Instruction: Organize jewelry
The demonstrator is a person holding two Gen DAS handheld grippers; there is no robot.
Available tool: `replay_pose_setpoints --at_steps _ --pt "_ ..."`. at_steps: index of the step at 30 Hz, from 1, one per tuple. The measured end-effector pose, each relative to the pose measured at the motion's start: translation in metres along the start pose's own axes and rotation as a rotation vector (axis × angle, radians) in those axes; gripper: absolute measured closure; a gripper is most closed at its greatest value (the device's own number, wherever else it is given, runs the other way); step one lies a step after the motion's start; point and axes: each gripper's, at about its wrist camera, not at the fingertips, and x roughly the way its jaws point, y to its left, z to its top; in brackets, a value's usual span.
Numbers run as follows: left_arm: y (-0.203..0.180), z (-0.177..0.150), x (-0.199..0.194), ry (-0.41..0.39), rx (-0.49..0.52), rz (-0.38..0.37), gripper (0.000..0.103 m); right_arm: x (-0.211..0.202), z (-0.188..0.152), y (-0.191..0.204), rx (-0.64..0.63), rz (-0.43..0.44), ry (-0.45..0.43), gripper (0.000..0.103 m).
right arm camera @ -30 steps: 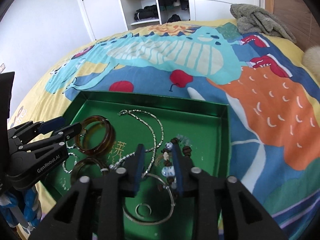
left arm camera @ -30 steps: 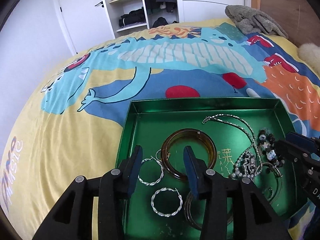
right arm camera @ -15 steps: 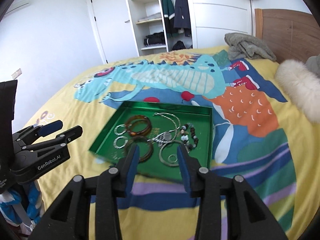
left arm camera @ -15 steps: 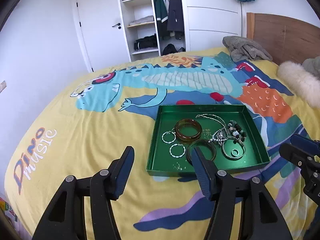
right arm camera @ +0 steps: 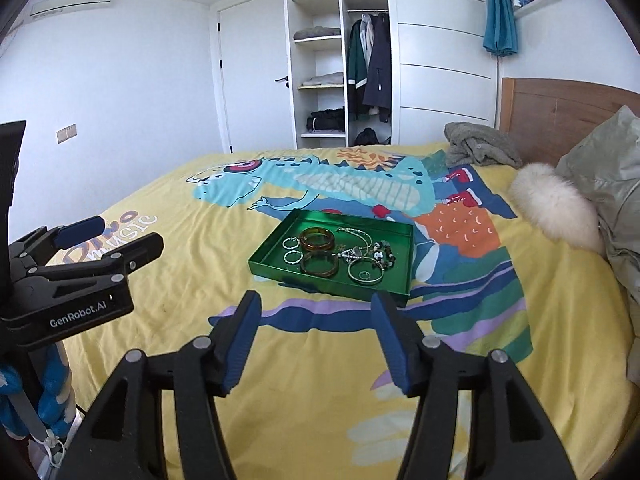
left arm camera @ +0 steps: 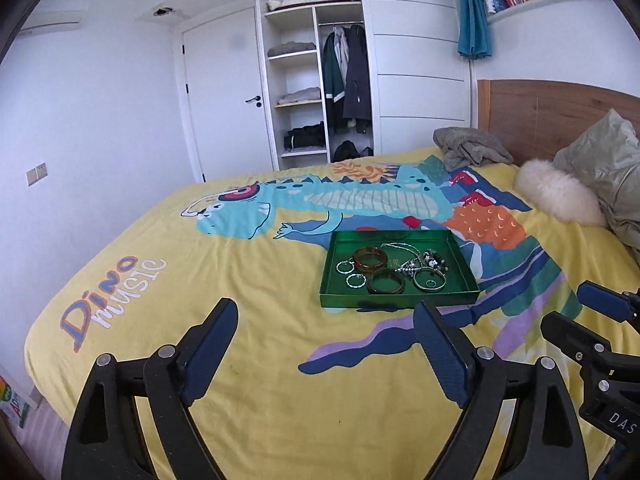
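Observation:
A green metal tray [left arm camera: 400,302] [right arm camera: 280,269] lies on the bed's dinosaur cover. In it lie two amber bangles [left arm camera: 370,259] [right arm camera: 317,239], silver hoop earrings [left arm camera: 345,267] [right arm camera: 292,244], a silver chain necklace [left arm camera: 404,249] [right arm camera: 358,236], a dark bead bracelet [left arm camera: 435,261] [right arm camera: 383,255] and a silver bangle [left arm camera: 429,280] [right arm camera: 365,271]. My left gripper [left arm camera: 324,352] [right arm camera: 108,236] is open and empty, well short of the tray. My right gripper [right arm camera: 316,340] [left arm camera: 576,312] is open and empty, also back from the tray.
A fluffy white cushion [left arm camera: 558,197] and a grey-green pillow [left arm camera: 604,168] lie at the headboard on the right. A grey bundle of cloth [left arm camera: 470,148] lies at the far corner. An open wardrobe [left arm camera: 316,92] stands beyond the bed. The bed's edge falls away at the left.
Both grippers have pulled far back and up from the tray, where they were close over the jewelry. Both have opened wider. The jewelry has stayed in the tray.

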Motion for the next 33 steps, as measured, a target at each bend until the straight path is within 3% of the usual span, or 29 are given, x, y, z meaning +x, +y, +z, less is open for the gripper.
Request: replay_pose_setpoints --at_steps 8,14,19,33 --pt "0.005 -0.030 -0.070 -0.076 0.005 0.008 0.002 -0.060 -0.022 0.021 -0.020 -0.007 -0.057 0.034" --pt "0.005 -0.053 -0.109 -0.121 0.002 0.014 0.000 -0.088 -0.045 0.031 -0.012 -0.027 -0.079 0.023" --pt "0.005 -0.066 -0.127 -0.134 -0.014 0.016 0.000 -0.107 -0.061 0.037 -0.016 -0.056 -0.096 0.013" --pt "0.005 -0.081 -0.148 -0.154 -0.005 0.041 0.000 -0.146 -0.073 0.039 -0.020 -0.129 -0.179 0.000"
